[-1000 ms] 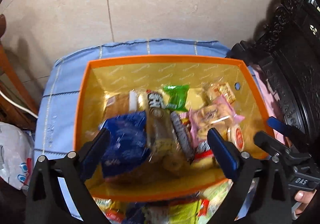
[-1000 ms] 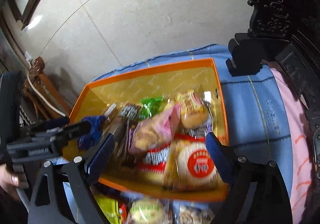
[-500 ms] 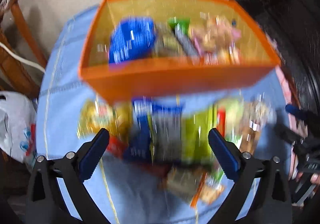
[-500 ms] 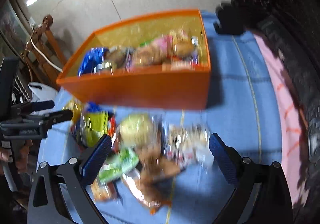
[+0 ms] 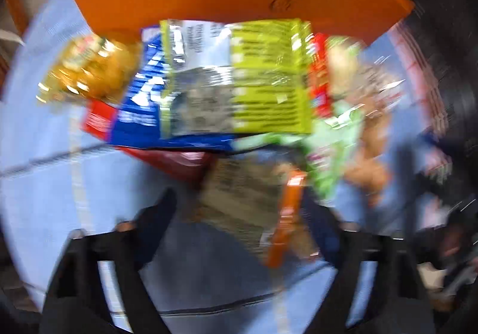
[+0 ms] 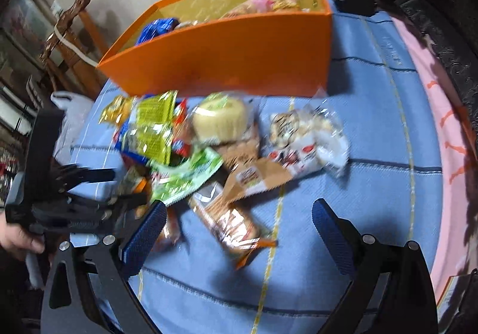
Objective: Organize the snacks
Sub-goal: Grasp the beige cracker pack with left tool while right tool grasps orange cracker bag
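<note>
Snacks in shiny crinkly wrappers (image 6: 179,152) lie in a messy heap on the blue quilted cloth surface (image 6: 373,184), just in front of the tall orange box (image 6: 227,59), which already has some packets inside. Wrappers are yellow-green, blue, red, light green and brown, and many overlap. The left hand-held gripper (image 5: 242,214) is closing its jaws around a brown packet with an orange edge (image 5: 248,205); the blur hides whether the pads press it yet. That packet lies partly under others, so I think pulling it could drag neighbours along or let the slick wrapper slip out. The right hand-held gripper (image 6: 236,223) is spread wide above a brown striped packet (image 6: 230,223), touching nothing, and could bump the left one nearby.
</note>
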`<state>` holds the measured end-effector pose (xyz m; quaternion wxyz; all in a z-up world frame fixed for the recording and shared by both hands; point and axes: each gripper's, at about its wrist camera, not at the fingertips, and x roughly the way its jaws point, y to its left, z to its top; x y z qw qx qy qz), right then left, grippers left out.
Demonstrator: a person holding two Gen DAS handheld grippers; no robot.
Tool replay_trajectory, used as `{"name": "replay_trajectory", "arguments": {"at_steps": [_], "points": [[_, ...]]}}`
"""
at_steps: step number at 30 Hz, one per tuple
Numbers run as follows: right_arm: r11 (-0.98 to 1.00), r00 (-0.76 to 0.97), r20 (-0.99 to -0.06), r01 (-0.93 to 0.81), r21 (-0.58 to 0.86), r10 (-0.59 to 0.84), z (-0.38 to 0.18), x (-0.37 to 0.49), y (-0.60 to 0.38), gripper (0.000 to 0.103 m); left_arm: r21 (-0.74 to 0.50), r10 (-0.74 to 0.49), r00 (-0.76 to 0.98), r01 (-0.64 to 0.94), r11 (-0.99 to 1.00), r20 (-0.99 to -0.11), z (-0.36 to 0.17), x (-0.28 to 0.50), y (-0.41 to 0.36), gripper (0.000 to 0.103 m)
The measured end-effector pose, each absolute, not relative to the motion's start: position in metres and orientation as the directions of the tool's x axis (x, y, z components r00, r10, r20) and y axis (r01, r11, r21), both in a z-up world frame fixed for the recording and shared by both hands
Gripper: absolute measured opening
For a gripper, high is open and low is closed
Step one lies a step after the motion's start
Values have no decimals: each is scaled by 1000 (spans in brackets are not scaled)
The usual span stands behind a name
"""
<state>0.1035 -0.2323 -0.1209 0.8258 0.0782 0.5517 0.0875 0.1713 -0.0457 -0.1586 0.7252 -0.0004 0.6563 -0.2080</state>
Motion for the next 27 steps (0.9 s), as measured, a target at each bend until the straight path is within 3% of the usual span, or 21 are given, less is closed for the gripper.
{"name": "replay_trajectory", "arguments": {"at_steps": [1, 4, 9, 15, 18, 20, 27], "points": [[972, 364, -902, -90, 215, 233, -122, 101, -226, 98, -308, -330, 35, 281, 909, -943, -160, 171, -42, 49], [947, 327, -894, -202, 250, 306, -124, 91, -204, 98, -287, -315, 53, 294, 912, -947, -156, 171, -39, 41], [890, 256, -888, -360, 280, 383, -130, 87, -155, 93, -276, -302, 59, 273, 922, -951, -152, 175, -19, 39], [901, 209, -941, -400, 166, 266, -166, 107, -113, 82, -267, -290, 59, 253, 930, -955, -151, 175, -1, 39], [906, 248, -951, -419, 66, 184, -178, 114, -97, 65, -279, -300, 55, 239, 930, -952, -153, 178, 2, 40], [903, 256, -956, -428, 23, 145, -178, 116, -92, 45, -285, -304, 51, 231, 930, -951, -153, 180, 4, 42], [902, 194, -937, -384, 199, 290, -154, 103, -122, 45, -282, -314, 86, 263, 923, -946, -134, 179, -2, 38]]}}
